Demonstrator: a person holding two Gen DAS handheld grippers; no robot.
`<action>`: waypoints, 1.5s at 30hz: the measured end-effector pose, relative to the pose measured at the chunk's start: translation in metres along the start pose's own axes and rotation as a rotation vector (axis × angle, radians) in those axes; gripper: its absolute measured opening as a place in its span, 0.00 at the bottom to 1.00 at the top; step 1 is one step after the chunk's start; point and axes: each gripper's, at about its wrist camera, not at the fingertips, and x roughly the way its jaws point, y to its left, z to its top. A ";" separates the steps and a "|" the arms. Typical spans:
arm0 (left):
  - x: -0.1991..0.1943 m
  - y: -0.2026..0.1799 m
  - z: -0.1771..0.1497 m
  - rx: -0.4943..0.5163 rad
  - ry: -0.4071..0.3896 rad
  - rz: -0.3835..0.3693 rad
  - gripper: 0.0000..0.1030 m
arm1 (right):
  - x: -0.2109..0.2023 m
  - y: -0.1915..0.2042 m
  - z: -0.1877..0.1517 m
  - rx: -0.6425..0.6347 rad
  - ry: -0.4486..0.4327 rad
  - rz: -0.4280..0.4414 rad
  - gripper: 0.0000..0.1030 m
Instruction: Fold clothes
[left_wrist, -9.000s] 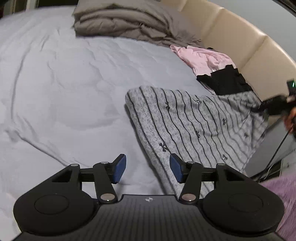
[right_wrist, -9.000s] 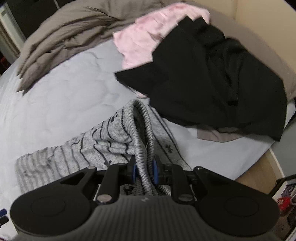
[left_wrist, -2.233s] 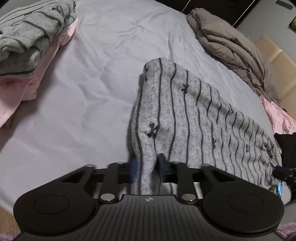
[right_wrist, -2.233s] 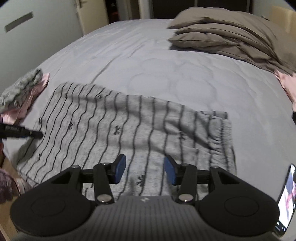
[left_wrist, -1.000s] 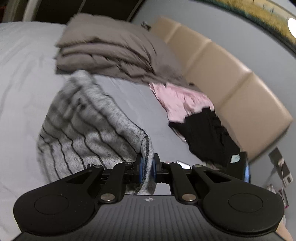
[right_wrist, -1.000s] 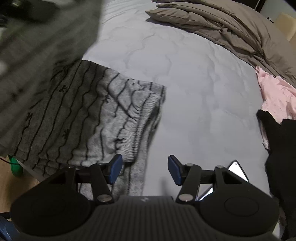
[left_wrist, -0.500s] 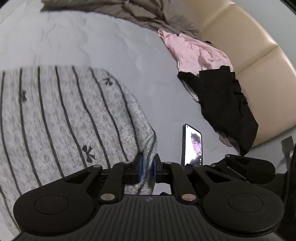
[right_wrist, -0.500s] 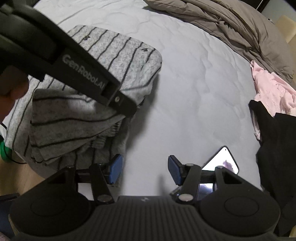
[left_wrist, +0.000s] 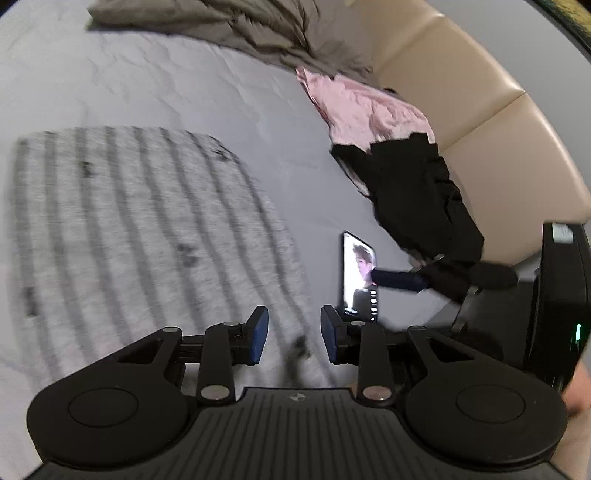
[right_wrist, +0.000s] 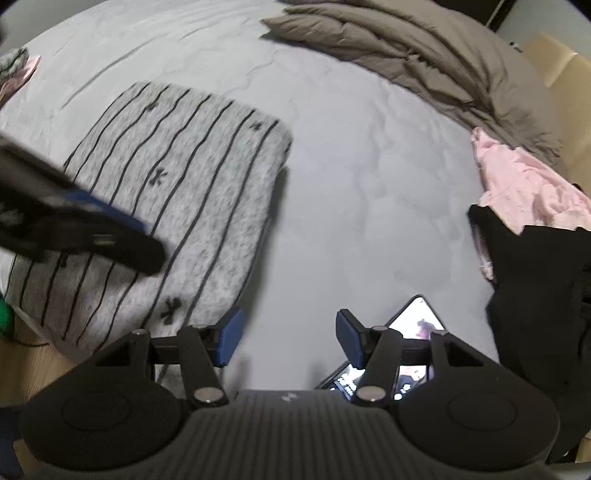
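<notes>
The grey garment with thin black stripes (left_wrist: 129, 229) lies folded in a flat rectangle on the lilac-grey bed sheet (left_wrist: 184, 85). My left gripper (left_wrist: 293, 334) hovers low over the garment's near right corner. Its jaws are opening, the cloth lies beneath the gap, and the blue pads stand clear of it. In the right wrist view the garment (right_wrist: 177, 206) is at the left, with a blurred left finger (right_wrist: 122, 243) above it. My right gripper (right_wrist: 290, 336) is open over bare sheet, just right of the garment's edge, holding nothing.
A lit phone (right_wrist: 417, 317) lies on the sheet by the right gripper. A pink garment (right_wrist: 524, 184) and a black one (right_wrist: 543, 295) are heaped at the right. A brown duvet (right_wrist: 424, 48) lies at the back, and a beige headboard (left_wrist: 480, 92) curves behind.
The left gripper has come down with the garment's edge and let it go, its jaws parting. The garment now lies flat and doubled over. The right gripper has hardly shifted.
</notes>
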 end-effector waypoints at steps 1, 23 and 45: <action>-0.009 0.004 -0.005 0.014 -0.014 0.028 0.27 | -0.002 -0.001 0.001 0.010 -0.012 0.001 0.57; -0.022 0.061 -0.070 -0.006 -0.014 0.186 0.26 | 0.045 0.045 -0.001 0.051 0.070 0.266 0.56; -0.034 0.143 -0.037 -0.353 -0.235 0.096 0.54 | 0.078 -0.035 0.022 0.610 -0.114 0.394 0.77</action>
